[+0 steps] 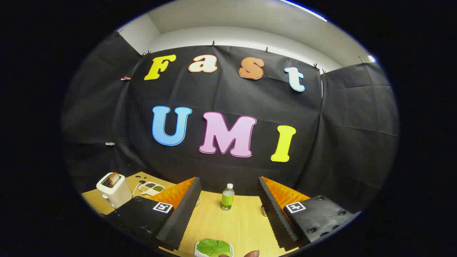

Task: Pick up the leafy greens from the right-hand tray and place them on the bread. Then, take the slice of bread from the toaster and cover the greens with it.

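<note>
My gripper (228, 210) stands open above the wooden table (242, 225), with nothing between its fingers. The leafy greens (213, 247) lie on a small white tray (197, 248) close below, between the fingers and nearer than their tips. A white toaster (113, 191) stands beyond the left finger at the table's far left, with a slice of bread (114, 178) sticking up from its slot. A brownish edge (252, 253) shows just right of the greens; I cannot tell what it is.
A small green bottle with a white cap (227, 197) stands upright on the table ahead, between the two fingers. A white divided dish (152, 187) with seasonings lies beside the toaster, near its cord. The black cloth wall closes the back.
</note>
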`<state>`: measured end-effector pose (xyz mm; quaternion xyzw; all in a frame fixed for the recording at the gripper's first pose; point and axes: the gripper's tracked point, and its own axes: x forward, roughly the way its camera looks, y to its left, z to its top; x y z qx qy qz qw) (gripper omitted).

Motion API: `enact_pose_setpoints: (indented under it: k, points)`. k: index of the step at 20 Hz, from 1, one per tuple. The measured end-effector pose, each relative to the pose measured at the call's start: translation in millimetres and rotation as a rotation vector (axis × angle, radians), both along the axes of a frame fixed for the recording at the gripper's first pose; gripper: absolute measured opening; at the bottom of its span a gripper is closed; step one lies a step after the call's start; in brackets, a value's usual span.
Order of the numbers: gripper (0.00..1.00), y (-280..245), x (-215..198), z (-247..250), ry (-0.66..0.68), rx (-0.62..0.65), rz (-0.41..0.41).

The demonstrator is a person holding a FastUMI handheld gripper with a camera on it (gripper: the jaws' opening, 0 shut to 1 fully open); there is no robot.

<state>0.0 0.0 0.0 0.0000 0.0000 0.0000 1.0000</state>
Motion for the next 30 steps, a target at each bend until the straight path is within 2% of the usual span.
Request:
enact_pose_setpoints:
  k: [15, 20, 25, 30]
  points:
    - [0.98, 1, 7, -2, 0.011, 0.004, -0.005]
    - [0.98, 6, 9, -10, 0.041, 0.005, 0.017]
    - [0.98, 16, 13, -70, 0.244, 0.02, 0.106]
    - [0.97, 23, 12, -163, 0.465, 0.039, 0.163]
